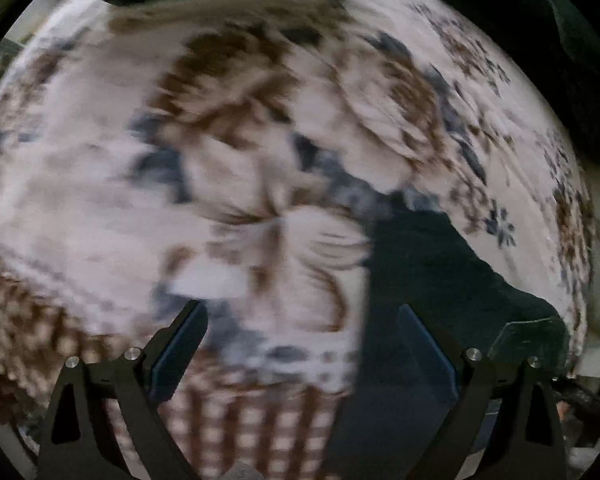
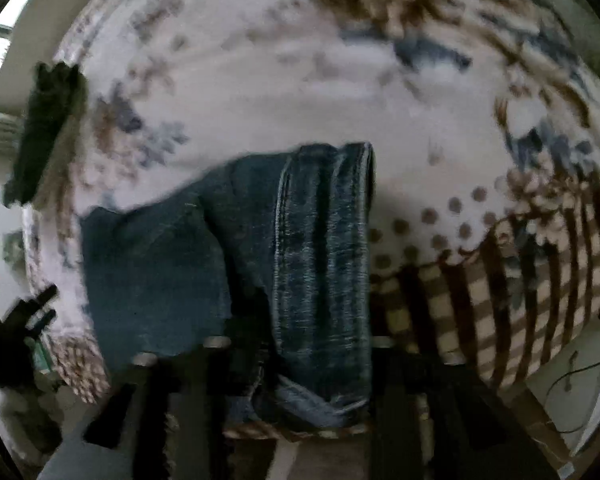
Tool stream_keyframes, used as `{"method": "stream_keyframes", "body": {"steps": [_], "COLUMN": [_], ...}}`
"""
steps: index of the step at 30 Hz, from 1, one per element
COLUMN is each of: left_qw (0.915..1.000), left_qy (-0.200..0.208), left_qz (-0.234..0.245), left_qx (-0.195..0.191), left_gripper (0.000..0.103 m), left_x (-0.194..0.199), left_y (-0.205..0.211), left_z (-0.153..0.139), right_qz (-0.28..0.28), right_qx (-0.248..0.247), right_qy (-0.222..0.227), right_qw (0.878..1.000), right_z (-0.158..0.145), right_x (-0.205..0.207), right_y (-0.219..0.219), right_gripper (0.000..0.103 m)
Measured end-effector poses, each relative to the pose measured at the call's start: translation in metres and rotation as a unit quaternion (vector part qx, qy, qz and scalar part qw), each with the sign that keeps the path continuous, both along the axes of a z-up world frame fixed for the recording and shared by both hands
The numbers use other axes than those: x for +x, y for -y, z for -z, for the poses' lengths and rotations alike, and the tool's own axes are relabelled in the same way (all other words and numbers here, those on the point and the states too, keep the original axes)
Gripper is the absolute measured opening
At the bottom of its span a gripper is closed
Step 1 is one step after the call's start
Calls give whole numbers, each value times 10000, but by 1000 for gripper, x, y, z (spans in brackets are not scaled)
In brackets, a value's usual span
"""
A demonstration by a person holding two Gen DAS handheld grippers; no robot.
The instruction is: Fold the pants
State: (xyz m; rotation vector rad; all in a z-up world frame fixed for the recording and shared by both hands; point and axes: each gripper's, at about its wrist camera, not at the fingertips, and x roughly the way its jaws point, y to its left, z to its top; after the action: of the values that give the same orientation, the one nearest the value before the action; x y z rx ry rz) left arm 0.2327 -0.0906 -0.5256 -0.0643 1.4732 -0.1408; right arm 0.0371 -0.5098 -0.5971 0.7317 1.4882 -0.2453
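The pants are dark blue jeans (image 2: 300, 248) lying on a floral bedspread (image 2: 260, 92). In the right wrist view a folded leg of the jeans hangs over my right gripper (image 2: 300, 344), whose fingers are shut on the denim; the view is blurred. In the left wrist view my left gripper (image 1: 302, 332) is open and empty above the bedspread (image 1: 100, 184), with a dark part of the jeans (image 1: 428, 272) just right of centre, between and beyond the fingers.
The bedspread has a brown checked border (image 2: 520, 280) near the bed edge. A dark garment (image 2: 44, 132) lies at the far left edge of the bed. Another dark cloth (image 1: 540, 40) lies at the upper right. The other gripper (image 2: 16, 328) shows at the left.
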Motion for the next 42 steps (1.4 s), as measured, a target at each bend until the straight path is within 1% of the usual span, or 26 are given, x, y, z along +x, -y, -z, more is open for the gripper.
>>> {"method": "stream_keyframes", "body": {"steps": [1, 3, 6, 7, 8, 10, 12, 13, 15, 16, 18, 19, 20, 21, 24, 27, 29, 30, 32, 33, 35, 36, 37, 38, 40, 42], "left_qw": [9998, 9994, 9974, 9964, 9955, 9941, 9943, 9935, 9930, 9931, 9923, 9912, 9887, 9859, 9818, 9757, 9718, 9720, 9722, 9721, 9706, 9696, 9688, 9682, 9689, 9701], "left_qy": [-133, -284, -507, -576, -593, -569, -511, -549, -559, -528, -548, -542, -506, -467, -536, -923, -1105, -1145, -1136, -1142, -1184, -1204, -1226, -1246, -1243, -1215], "left_qz": [51, 76, -62, -60, -36, 157, 243, 208, 195, 213, 269, 285, 256, 197, 142, 26, -13, 24, 83, 98, 65, 35, 21, 32, 74, 95], "left_qx": [-137, -197, -500, -624, -736, -910, -900, -976, -1019, -1024, -1077, -1178, -1391, -1593, -1815, -1986, -2082, -2050, -2045, -2047, -2093, -2128, -2154, -2170, -2138, -2100], "left_gripper": [98, 98, 96, 81, 58, 38, 37, 38, 41, 43, 62, 82, 94, 97, 97, 97, 97, 97, 97, 97, 97, 97, 97, 97, 97, 97], "left_x": [4, 11, 26, 30, 32, 33, 31, 31, 30, 28, 21, 17, 10, 3, -16, -31, -37, -39, -39, -42, -41, -40, -40, -40, -40, -40], "left_y": [9, 19, 28, 30, 33, 40, 40, 37, 34, 35, 33, 33, 30, 26, 25, 26, 27, 30, 32, 31, 28, 27, 25, 25, 27, 29], "left_z": [10, 24, 47, 52, 56, 59, 61, 64, 63, 55, 43, 39, 33, 28, 31, 55, 69, 74, 76, 75, 76, 77, 79, 81, 84, 83], "right_qz": [261, 717, 1325, 1413, 1409, 1333, 1182, 1189, 1336, 1328, 1405, 1507, 1617, 1718, 2170, 2244, 2253, 2365, 2606, 2705, 2823, 2760, 2576, 2455, 2432, 2385], "right_qx": [112, 309, 657, 795, 945, 968, 496, 412, 683, 839, 1108, 1159, 1235, 1344, 1764, 2089, 2501, 2646, 2778, 2825, 3019, 2973, 2824, 2697, 2784, 2748], "right_qy": [76, 232, 357, 330, 343, 362, 298, 227, 191, 202, 338, 430, 553, 639, 438, 336, 447, 554, 837, 1024, 1588, 1728, 1741, 1567, 1396, 1342], "right_qw": [9996, 9967, 9884, 9862, 9849, 9857, 9913, 9918, 9885, 9874, 9833, 9808, 9775, 9738, 9591, 9513, 9406, 9333, 9208, 9146, 8966, 8975, 9075, 9178, 9186, 9217], "right_z": [2, 2, 11, 18, 26, 37, 37, 39, 46, 44, 36, 28, 23, 19, 34, 62, 86, 97, 104, 102, 91, 86, 84, 89, 107, 111], "right_x": [-5, -14, -24, -24, -22, -17, -12, -11, -11, -10, -18, -26, -34, -44, -74, -81, -75, -71, -69, -69, -63, -59, -53, -46, -38, -31], "right_y": [7, 18, 28, 29, 29, 26, 30, 35, 40, 39, 38, 38, 35, 33, 18, 3, -10, -15, -16, -16, -20, -22, -25, -29, -36, -41], "right_gripper": [63, 72, 74, 74, 74, 73, 52, 48, 48, 52, 69, 86, 92, 92, 92, 92, 92, 92, 93, 93, 86, 86, 86, 87, 92, 93]}}
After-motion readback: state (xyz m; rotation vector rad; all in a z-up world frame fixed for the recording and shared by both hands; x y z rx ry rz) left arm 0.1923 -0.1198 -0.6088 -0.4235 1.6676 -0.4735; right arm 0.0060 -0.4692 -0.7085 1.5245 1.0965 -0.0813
